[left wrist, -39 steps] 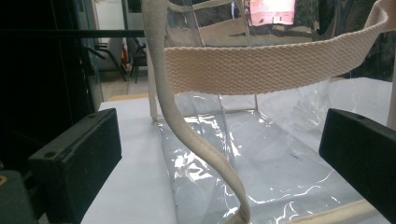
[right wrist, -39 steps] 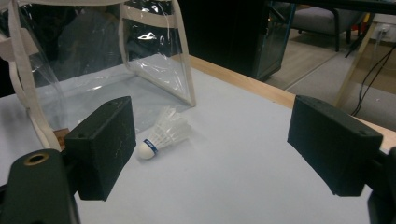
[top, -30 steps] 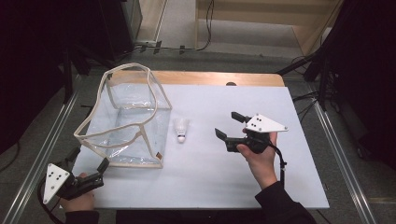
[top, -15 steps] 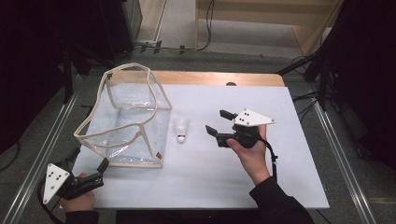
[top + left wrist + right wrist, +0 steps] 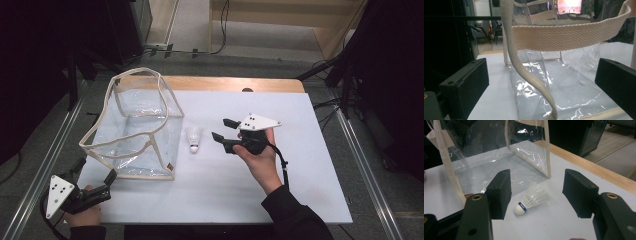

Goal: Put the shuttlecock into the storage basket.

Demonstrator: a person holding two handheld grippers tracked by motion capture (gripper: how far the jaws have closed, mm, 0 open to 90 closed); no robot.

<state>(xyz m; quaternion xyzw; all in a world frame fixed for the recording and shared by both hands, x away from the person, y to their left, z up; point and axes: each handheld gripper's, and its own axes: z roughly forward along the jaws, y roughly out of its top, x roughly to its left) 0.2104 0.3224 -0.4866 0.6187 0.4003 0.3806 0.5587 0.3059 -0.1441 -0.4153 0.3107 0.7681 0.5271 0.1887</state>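
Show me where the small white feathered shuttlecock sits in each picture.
High view: white feathered shuttlecock at centre, on the white tabletop.
Left gripper view: not in it.
Right gripper view: shuttlecock low centre, between the jaws.
Shared landmark: clear plastic bag with cream webbing trim.

Dark sleeves (image 5: 295,220); each black hand-held gripper (image 5: 223,129) carries a grey three-cornered plate (image 5: 257,122), brass-ringed holes and a black cable (image 5: 283,165).

A white feathered shuttlecock (image 5: 193,139) (blue band on its cork) lies sideways just beside the clear bag (image 5: 135,131).
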